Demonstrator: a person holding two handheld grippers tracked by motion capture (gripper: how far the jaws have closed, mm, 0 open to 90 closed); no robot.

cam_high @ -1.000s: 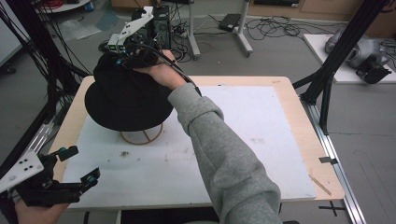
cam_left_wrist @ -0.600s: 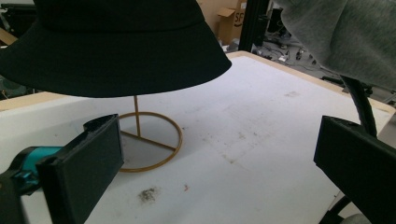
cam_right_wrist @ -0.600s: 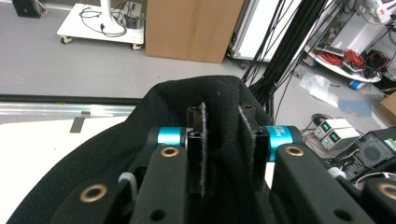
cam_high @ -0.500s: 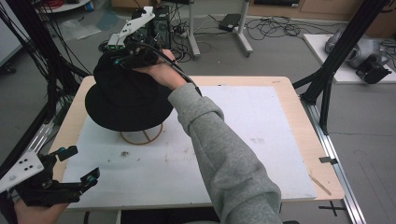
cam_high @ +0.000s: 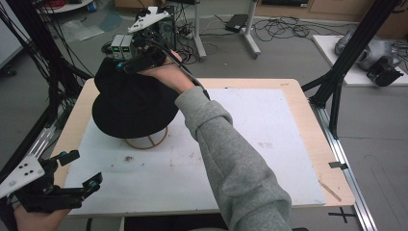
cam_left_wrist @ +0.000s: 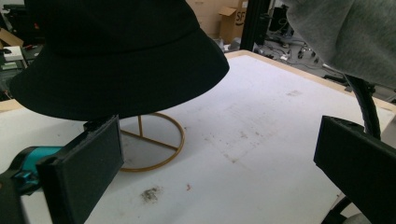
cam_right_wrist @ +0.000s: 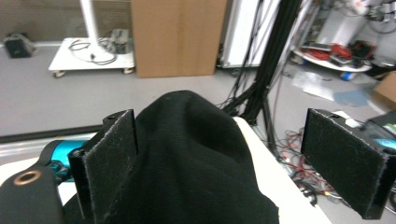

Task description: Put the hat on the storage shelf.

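Two grippers: one near, one far.
Left gripper (cam_high: 79, 171): parked at near table corner, jaws wide, empty.
Round gold wire stand (cam_high: 146, 141): mid-table, under hat.
Black fabric bucket hat (cam_high: 132, 103): draped on stand.
Right gripper (cam_high: 129, 58): jaws just opened wide astride crown, pads clear; hat likely placed.

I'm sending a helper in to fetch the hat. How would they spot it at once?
Start from the white mat covering the wooden table. At its far left corner a thin gold wire stand rises from a ring base. The black bucket hat sits on top, the only dark, soft, brimmed thing there.
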